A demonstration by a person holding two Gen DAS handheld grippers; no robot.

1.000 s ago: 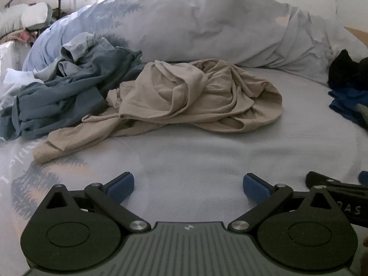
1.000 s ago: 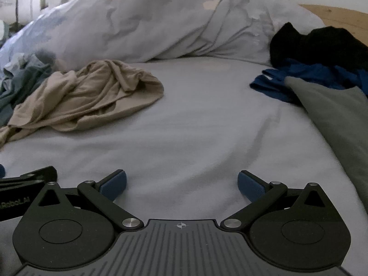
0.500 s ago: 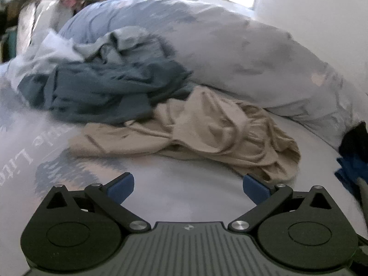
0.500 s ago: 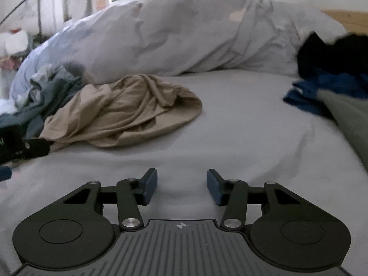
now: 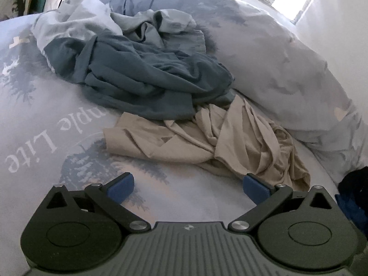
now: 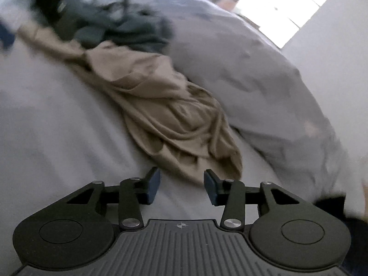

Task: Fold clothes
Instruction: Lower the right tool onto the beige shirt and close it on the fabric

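Two tools agape, empty; crumpled beige shirt (image 5: 232, 142) soft-creased on bedsheet (image 5: 34, 119).

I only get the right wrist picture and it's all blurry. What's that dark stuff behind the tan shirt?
Observer: It's a crumpled dark blue-grey garment, lying partly on top of the tan shirt.
Operator: Is anything else piled there?
Observer: Yes, a paler grey-blue garment sits behind the dark one, against the big duvet.
Operator: Is the other gripper grabbing something?
Observer: No. The left gripper is wide open and holds nothing; its right fingertip is at the tan shirt's near edge. Your right gripper is only partly open, also holding nothing.
Operator: Does the bed have pictures on it?
Observer: The sheet shows printed trees and white lettering.
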